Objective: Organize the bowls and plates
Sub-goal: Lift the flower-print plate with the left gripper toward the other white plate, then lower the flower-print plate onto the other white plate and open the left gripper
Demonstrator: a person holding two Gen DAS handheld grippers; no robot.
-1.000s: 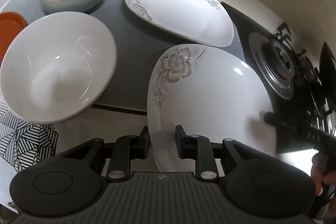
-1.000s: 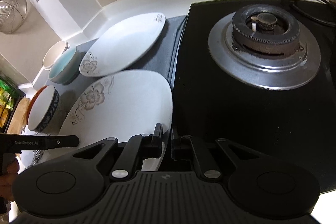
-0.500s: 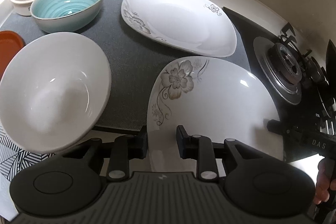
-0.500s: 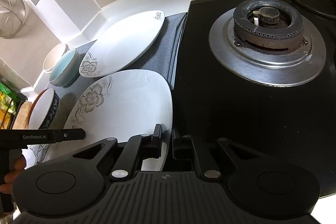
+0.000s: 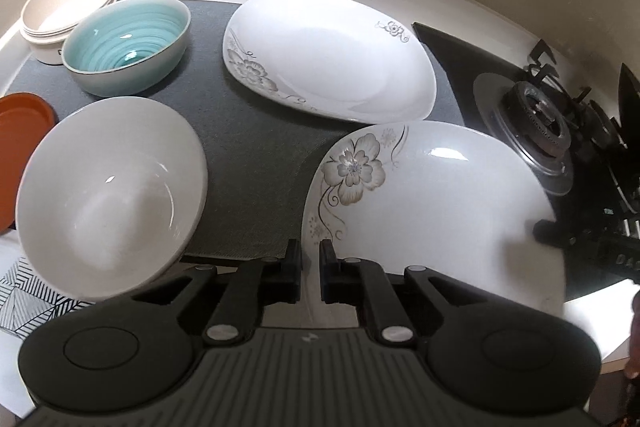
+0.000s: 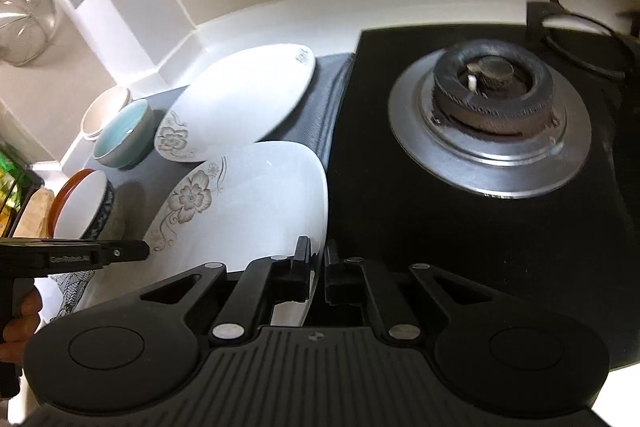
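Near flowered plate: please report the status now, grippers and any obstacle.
Left gripper and right gripper both shut on near flowered plate, opposite edges. Second flowered plate lies just behind. White bowl close on the left; stove burner on the right.

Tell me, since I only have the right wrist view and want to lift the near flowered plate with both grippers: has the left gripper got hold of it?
Observer: Yes. In the left wrist view the left gripper is shut on the rim of the near flowered plate, just below the flower print.
Operator: Anything inside the white bowl beside it?
Observer: No. The white bowl is empty, and grey mat shows between it and the plate.
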